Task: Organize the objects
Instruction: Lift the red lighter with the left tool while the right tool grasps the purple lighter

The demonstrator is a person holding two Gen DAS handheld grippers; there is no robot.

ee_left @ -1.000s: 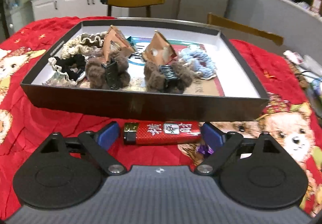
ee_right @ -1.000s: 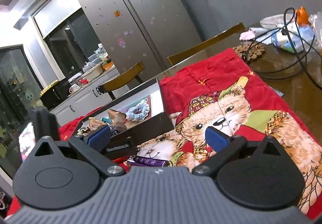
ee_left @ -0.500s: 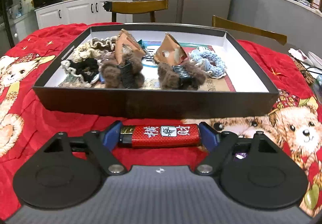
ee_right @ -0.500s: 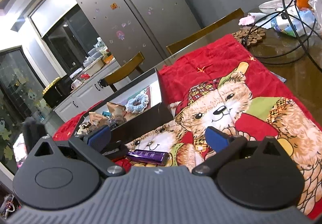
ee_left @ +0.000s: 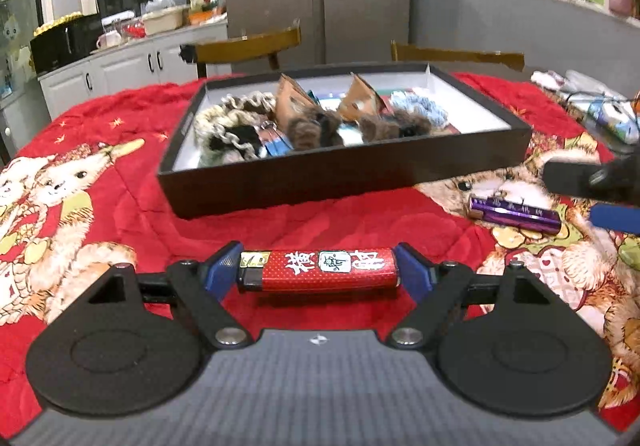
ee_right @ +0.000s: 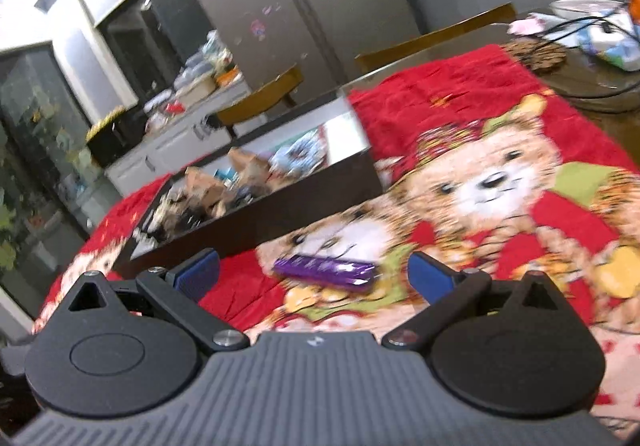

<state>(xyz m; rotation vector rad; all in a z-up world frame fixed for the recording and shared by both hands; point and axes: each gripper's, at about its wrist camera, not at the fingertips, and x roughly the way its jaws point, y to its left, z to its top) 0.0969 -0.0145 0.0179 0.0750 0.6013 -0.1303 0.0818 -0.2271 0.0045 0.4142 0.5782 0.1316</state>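
**INVENTORY – lighters, box, 2 grippers**

**Grippers (2)**
- Left gripper: jaws narrowed to the length of the red lighter, clamped on it end-to-end, one blue pad at each end. Lighter lies crosswise, level, white characters facing up, metal head toward gripper's left pad. Appears lifted off the blanket; held in front of the box's near wall, apart from it.
- Right gripper: jaws spread wide, nothing gripped. Purple lighter lies on the blanket between the pads, nearer the right pad, touching neither as far as blur allows. In the left wrist view the same gripper enters at right edge, w/ one blue fingertip just beside the purple lighter.

**Lighters (2)**
- 1 red, in left gripper.
- 1 purple, on blanket, right of the box's near right corner.

**Box (1)**
- Black shallow box, white inside, on the blanket beyond both lighters. Contents, counted where clear:
 - 2 brown furry hair clips, each w/ tan card tag standing up
 - 1 light-blue scrunchie, right side
 - 1 cream scrunchie and 1 black one w/ pale edging, left side
 - other small bits; can't identify.

**Surface**
- Red blanket w/ bear print covering the table.
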